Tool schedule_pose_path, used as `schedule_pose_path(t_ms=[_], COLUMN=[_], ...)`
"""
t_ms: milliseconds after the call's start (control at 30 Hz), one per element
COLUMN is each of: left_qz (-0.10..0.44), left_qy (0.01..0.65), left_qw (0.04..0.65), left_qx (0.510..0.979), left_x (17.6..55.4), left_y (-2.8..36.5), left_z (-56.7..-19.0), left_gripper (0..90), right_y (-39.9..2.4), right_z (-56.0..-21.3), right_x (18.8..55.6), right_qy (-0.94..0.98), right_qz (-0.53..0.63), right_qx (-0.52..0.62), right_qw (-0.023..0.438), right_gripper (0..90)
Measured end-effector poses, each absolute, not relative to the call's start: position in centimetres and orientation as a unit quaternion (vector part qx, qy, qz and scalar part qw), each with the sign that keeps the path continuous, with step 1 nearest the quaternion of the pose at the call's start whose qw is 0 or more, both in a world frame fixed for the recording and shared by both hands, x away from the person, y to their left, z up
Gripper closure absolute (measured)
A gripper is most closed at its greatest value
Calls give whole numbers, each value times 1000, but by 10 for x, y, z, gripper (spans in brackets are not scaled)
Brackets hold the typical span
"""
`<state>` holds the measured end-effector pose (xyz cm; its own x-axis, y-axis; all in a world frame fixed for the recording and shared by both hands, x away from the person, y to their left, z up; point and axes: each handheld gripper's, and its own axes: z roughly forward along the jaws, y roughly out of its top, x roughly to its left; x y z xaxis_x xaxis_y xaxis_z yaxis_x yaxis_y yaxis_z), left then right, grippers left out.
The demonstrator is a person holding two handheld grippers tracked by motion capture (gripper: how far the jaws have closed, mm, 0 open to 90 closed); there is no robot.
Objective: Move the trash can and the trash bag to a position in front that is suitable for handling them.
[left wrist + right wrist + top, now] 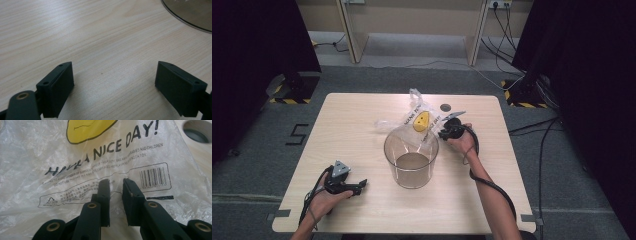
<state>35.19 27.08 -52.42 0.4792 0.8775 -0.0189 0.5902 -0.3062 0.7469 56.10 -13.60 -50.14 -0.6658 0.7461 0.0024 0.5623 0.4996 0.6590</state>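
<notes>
**Two grippers, one plastic bag, one clear bucket**

Two hand-held grippers are working a light wooden table (pixel 362 125) here. Seen from the high view, a clear plastic container (pixel 411 159) stands upright near the middle of the tabletop, round and see-through. At about 12 o'clock from it, touching its far rim, lies a crumpled translucent plastic bag (pixel 414 120) with a yellow smiley face and "HAVE A NICE DAY!" printed on it.

The right gripper (pixel 441 131) sits at roughly 2 o'clock from the container, right at the bag's edge. In the right gripper view its jaws stand close together with just a narrow slit between them, and a fold of the plastic bag (pixel 75 165) sits in that slit near the barcode print. Whether the pads actually squeeze the film, I honestly can't tell, since the gap looks thin but not shut. A round hole in the table (pixel 197 131) shows at the top right there.

The left gripper (pixel 362 186) rests at about 8 o'clock from the container, low over bare wood. Its jaws are spread wide apart with nothing between them, and the container's base (pixel 190 12) is just off at its 1 o'clock.
</notes>
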Motion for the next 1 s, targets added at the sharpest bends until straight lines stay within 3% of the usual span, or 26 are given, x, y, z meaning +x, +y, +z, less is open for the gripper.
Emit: schedule_pose_path(t_ms=[467,600,1000], left_qz=[202,202,201], left_qy=[468,468,469], left_qw=[356,356,356], left_qx=[783,783,783], left_x=[353,353,354], left_y=[270,270,270], left_z=[-524,-524,-524], left_gripper=[140,138,136], right_y=[-221,-239,-240], right_z=[-497,-498,-495], right_x=[491,464,387], right_qy=[844,828,823], right_qz=[293,294,298], right_qx=[422,450,462], right_qw=[155,160,147], right_gripper=[682,586,438])
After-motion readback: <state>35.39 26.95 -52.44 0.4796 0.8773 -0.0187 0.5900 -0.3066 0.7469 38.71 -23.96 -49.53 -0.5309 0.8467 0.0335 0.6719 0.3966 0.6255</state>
